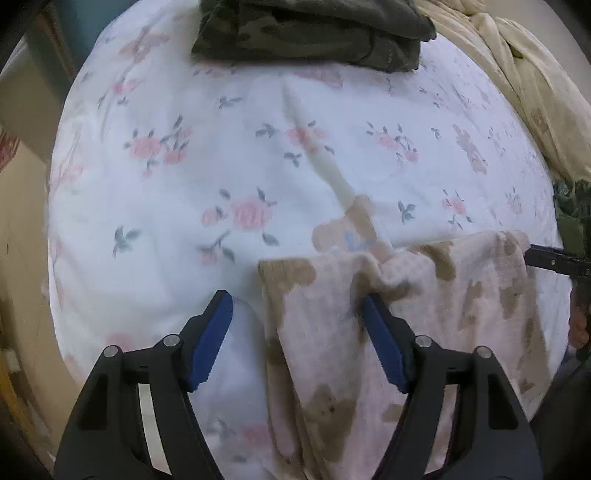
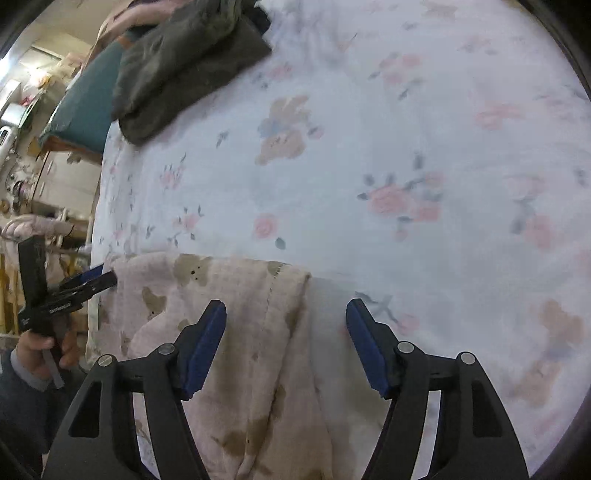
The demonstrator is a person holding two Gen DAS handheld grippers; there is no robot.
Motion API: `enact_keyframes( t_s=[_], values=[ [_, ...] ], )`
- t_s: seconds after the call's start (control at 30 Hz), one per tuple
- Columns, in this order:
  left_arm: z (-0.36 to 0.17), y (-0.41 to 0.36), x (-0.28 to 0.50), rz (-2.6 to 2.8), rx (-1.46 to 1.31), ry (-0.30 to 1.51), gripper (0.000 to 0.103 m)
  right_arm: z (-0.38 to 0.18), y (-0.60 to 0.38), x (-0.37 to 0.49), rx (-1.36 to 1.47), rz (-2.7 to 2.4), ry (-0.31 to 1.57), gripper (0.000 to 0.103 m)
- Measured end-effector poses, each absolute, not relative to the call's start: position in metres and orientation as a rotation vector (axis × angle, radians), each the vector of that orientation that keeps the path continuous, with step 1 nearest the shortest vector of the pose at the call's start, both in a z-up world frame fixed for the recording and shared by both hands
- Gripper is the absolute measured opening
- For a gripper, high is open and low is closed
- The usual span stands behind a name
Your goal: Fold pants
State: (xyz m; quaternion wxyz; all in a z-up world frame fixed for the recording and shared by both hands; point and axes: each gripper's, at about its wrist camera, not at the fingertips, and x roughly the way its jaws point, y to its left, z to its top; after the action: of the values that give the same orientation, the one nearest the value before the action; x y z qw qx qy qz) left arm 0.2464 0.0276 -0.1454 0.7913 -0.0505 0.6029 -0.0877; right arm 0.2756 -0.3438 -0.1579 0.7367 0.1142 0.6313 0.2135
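Left wrist view: the left gripper (image 1: 297, 314) hangs released, jaws wide, over the near edge of a floral bedsheet (image 1: 177, 192). The pink bear-print pants (image 1: 406, 295) lie from 6 to 3 o'clock, their far hem straight across; the inner blue pad (image 1: 380, 343) rests just at a rumple in the cloth. A folded camouflage garment (image 1: 314, 33) sits at 12 o'clock and a cream quilt (image 1: 517, 74) at 2. The right gripper's tip pokes in at 3 o'clock.

Right wrist view: the right gripper (image 2: 286, 317) is likewise spread, straddling the pants' right edge (image 2: 288, 295) at 6 o'clock.

The cloth looks light, soft and limp, likely to sag and crease; pinching the two far hem corners seems best. No writing is legible on anything.
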Motion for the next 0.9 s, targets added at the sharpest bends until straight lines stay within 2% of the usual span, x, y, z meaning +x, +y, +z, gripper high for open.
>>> enact_keyframes(
  t_s=[0.07,0.1,0.13,0.2,0.3,0.47,0.7,0.9],
  values=[
    [-0.147,0.029,0.253,-0.209,-0.129,1.295,0.06,-0.159,-0.336,0.276,0.178,0.493,1.38,0.061],
    [-0.149,0.028,0.256,-0.217,-0.135,1.308,0.04,-0.159,-0.333,0.278,0.17,0.516,1.383,0.042],
    [-0.151,0.027,0.26,-0.23,-0.138,1.321,0.018,-0.16,-0.332,0.279,0.176,0.527,1.392,0.013],
    [-0.153,0.022,0.273,-0.27,-0.127,1.339,0.004,-0.155,-0.33,0.284,0.166,0.554,1.384,0.007],
    [-0.127,0.019,0.285,-0.298,-0.074,1.269,0.003,-0.133,-0.326,0.292,0.137,0.59,1.295,0.006],
    [-0.077,0.027,0.299,-0.261,-0.058,1.017,0.003,-0.074,-0.346,0.296,0.146,0.565,0.977,0.006],
    [-0.071,0.022,0.28,-0.323,0.001,1.005,0.003,-0.082,-0.347,0.286,0.083,0.603,1.026,0.006],
    [-0.046,0.013,0.236,-0.397,0.106,0.999,0.003,-0.059,-0.344,0.254,-0.006,0.689,1.049,0.005]
  ],
)
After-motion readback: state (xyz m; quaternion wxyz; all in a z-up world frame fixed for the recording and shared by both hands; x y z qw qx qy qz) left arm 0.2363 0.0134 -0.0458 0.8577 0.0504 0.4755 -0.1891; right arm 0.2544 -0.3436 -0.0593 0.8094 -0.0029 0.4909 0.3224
